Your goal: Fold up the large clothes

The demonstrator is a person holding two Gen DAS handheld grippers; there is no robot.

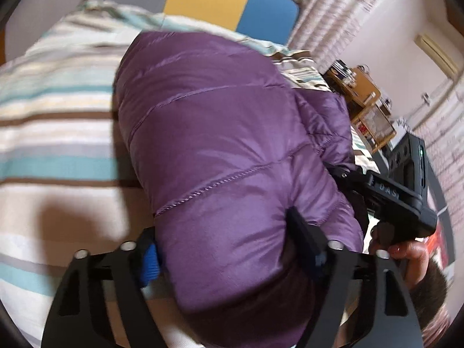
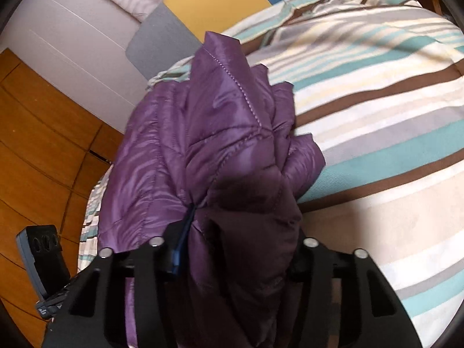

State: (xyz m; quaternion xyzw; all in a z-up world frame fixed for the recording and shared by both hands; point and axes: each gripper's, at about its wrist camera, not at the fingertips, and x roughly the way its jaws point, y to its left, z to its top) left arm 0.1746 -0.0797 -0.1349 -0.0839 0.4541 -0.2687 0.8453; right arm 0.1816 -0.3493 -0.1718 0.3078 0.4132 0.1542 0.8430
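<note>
Both grippers, left (image 1: 223, 249) and right (image 2: 232, 249), are pitched downward toward 12 o'clock, each clamped on the purple jacket (image 1: 220, 145).

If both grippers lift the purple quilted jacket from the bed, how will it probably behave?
The purple quilted jacket will probably sag and bend, since it bunches between the right gripper. Its glossy fabric looks slippery, so it may slide. The puffy panels at the left gripper suggest it is light but springy.

Purple jacket (image 1: 220, 145) on striped bed (image 1: 52, 133)
</note>
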